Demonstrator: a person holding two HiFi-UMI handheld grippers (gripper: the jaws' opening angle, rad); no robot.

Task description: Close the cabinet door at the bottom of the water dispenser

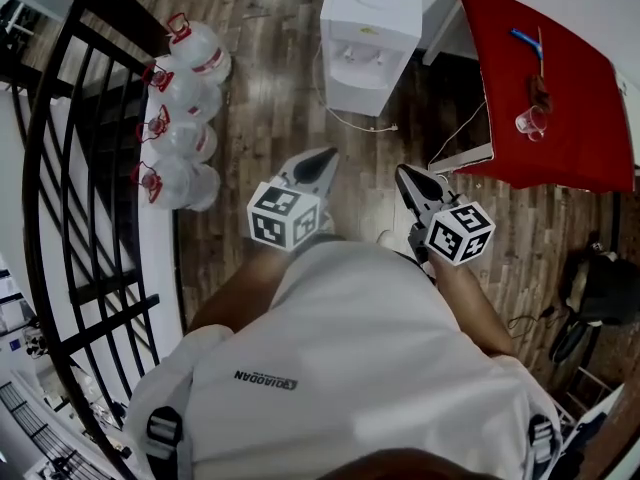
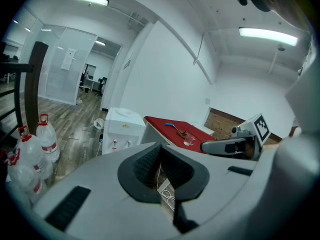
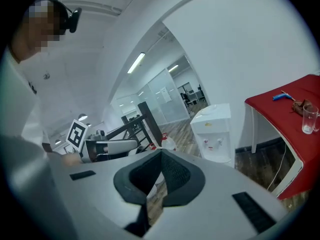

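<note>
The white water dispenser (image 1: 368, 38) stands on the wood floor ahead of me, its taps facing me; it also shows as the dispenser (image 2: 121, 129) in the left gripper view and the dispenser (image 3: 215, 131) in the right one. Its bottom cabinet door cannot be made out from here. My left gripper (image 1: 322, 158) and right gripper (image 1: 404, 174) are held side by side in front of my body, well short of the dispenser. Both point toward it, jaws together with nothing between them. The left gripper's jaws (image 2: 161, 149) and the right gripper's jaws (image 3: 161, 154) look the same.
A red-topped table (image 1: 560, 108) with a clear glass (image 1: 530, 121) stands right of the dispenser. Several large water bottles (image 1: 180, 118) sit at the left beside a black railing (image 1: 70, 168). A white cable (image 1: 360, 123) lies on the floor before the dispenser.
</note>
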